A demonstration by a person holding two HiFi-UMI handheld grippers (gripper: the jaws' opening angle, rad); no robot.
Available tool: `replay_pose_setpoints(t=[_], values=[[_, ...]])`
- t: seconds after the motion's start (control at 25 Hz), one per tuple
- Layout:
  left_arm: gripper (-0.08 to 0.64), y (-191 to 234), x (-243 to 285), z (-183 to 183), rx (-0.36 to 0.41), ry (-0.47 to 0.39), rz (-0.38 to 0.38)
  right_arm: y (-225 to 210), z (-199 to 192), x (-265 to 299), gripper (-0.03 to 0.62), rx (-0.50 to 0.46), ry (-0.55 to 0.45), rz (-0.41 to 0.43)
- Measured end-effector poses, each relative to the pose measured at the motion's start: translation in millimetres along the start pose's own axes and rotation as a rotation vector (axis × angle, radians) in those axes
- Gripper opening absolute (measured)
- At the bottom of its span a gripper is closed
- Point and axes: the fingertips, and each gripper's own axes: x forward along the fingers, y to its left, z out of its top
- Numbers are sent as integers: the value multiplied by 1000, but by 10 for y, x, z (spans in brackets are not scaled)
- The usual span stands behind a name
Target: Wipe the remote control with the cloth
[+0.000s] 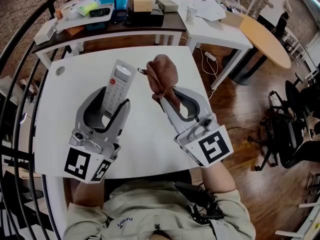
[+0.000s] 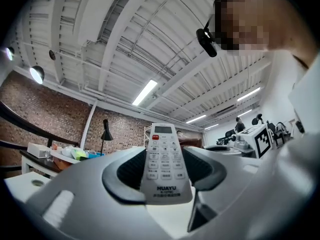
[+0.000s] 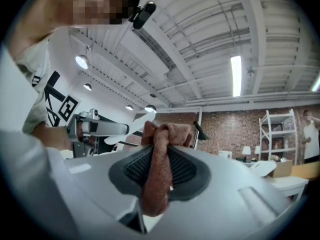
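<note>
Rust-brown bunched cloth (image 1: 162,76) pinched in the right tongs (image 1: 166,95) hovers mid-frame just beside the slim white remote control (image 1: 116,86) clamped in the left tongs (image 1: 116,98) over the white bench (image 1: 150,144), so the wiping apparently lies ahead.

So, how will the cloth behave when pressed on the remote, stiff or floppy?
Probably floppy: the cloth bunches above the right gripper and a strip trails limp between its jaws. It looks light and napped, so it should likely mould to the remote rather than slip.
</note>
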Motion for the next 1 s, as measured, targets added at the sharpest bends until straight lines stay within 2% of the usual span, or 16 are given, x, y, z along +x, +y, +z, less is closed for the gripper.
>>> replay_pose_setpoints(t=[0.2,0.36,0.52,0.8,1.0], values=[[241,80,95,-11,15,19,27,-150,48,84,77,-45,1,-26],[241,169,145,-40,20,33,49,-248,-94,120,77,-74,78,-49],[241,259,213,-72,29,47,71,-384,-24,205,77,-82,30,-82],[241,472,360,-108,49,67,108,-669,-71,357,77,-87,62,-136],[241,603,474,-198,29,93,132,-818,-161,447,77,-90,97,-150]])
